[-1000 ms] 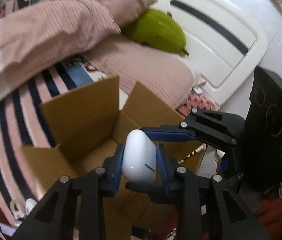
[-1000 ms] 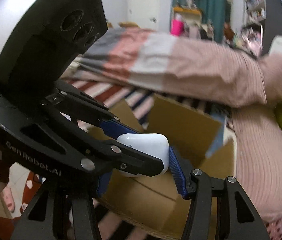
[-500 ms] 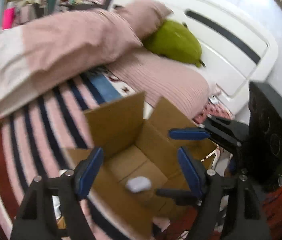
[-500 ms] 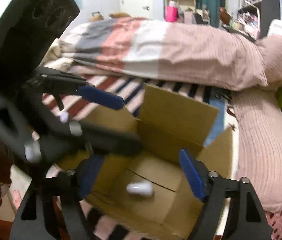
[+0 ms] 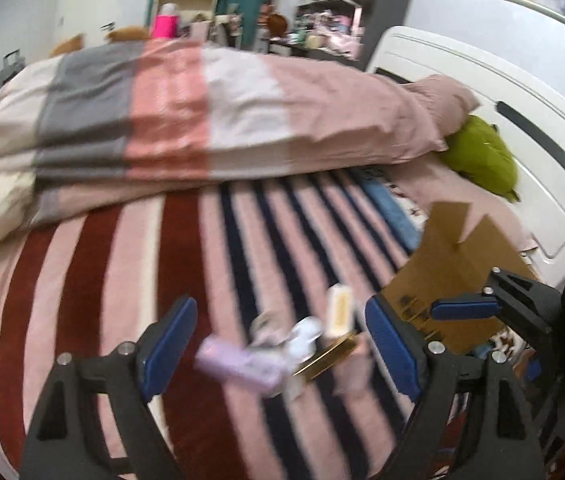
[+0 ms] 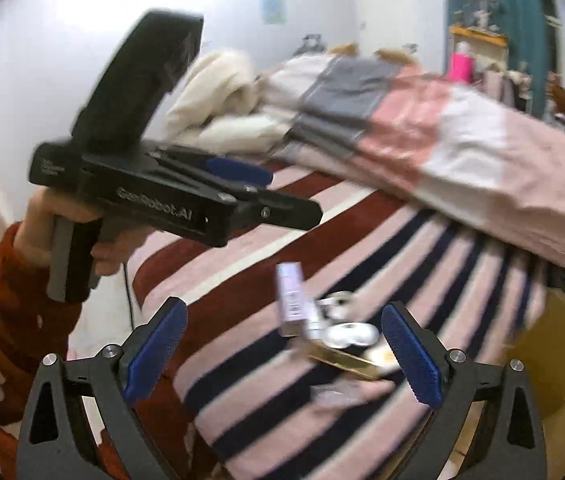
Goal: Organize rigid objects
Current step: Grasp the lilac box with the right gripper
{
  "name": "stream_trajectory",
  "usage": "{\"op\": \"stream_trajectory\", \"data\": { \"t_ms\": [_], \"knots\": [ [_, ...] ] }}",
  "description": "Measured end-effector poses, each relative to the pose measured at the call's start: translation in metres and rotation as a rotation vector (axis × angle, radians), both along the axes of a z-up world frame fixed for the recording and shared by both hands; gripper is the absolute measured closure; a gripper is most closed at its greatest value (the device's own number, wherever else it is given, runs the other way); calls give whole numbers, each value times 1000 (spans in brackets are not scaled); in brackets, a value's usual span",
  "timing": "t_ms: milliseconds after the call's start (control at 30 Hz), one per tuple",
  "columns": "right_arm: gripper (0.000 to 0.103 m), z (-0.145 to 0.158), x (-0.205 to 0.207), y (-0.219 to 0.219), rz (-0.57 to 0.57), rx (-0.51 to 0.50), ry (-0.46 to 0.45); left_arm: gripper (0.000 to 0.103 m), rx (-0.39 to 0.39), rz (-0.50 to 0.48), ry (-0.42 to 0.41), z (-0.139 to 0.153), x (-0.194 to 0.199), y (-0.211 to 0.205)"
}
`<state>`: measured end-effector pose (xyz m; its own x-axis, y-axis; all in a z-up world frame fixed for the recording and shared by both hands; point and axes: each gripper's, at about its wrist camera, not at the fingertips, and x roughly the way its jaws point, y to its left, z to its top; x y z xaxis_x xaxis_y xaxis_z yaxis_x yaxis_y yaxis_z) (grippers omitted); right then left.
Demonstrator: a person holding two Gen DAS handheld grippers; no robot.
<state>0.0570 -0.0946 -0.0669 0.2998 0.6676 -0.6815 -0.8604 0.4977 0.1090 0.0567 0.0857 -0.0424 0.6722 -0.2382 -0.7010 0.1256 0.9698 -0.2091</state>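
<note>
My left gripper (image 5: 278, 340) is open and empty above a small pile on the striped bedspread: a lilac box (image 5: 238, 364), a cream tube (image 5: 339, 310), a gold flat case (image 5: 328, 356) and small white items (image 5: 302, 332). My right gripper (image 6: 282, 352) is open and empty too, facing the same pile, with the lilac box (image 6: 291, 298) and the gold case (image 6: 346, 358) between its fingers in view. The cardboard box (image 5: 450, 276) stands to the right of the pile; a corner of it shows in the right wrist view (image 6: 558, 368). The left gripper's body (image 6: 170, 196) shows there too.
A folded pink, grey and white duvet (image 5: 202, 120) lies across the bed behind the pile. A green plush (image 5: 482, 160) rests by the white headboard (image 5: 502, 92). Cream bedding (image 6: 222, 104) is heaped at the far end. Shelves and a desk stand beyond.
The left gripper opened and the white case dropped into the cardboard box. Both grippers then swung left, away from the box, to face the pile on the bedspread.
</note>
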Motion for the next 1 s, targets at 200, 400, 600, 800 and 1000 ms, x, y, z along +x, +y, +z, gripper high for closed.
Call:
{"op": "stream_trajectory", "data": {
  "t_ms": [200,400,600,800,1000],
  "knots": [
    [10,-78,27,47,-14,-142,34,19,-27,70,62,-52,-20,38],
    [42,-117,46,68,-27,-196,76,19,-60,109,102,-80,-39,60],
    [77,-127,49,79,-2,-194,141,19,-99,111,119,-89,-43,64],
    [82,-129,46,85,-23,-200,129,19,-115,106,134,-90,-40,62],
    [82,-82,26,66,16,-123,112,19,-187,50,93,-73,-29,46]
  ]
}}
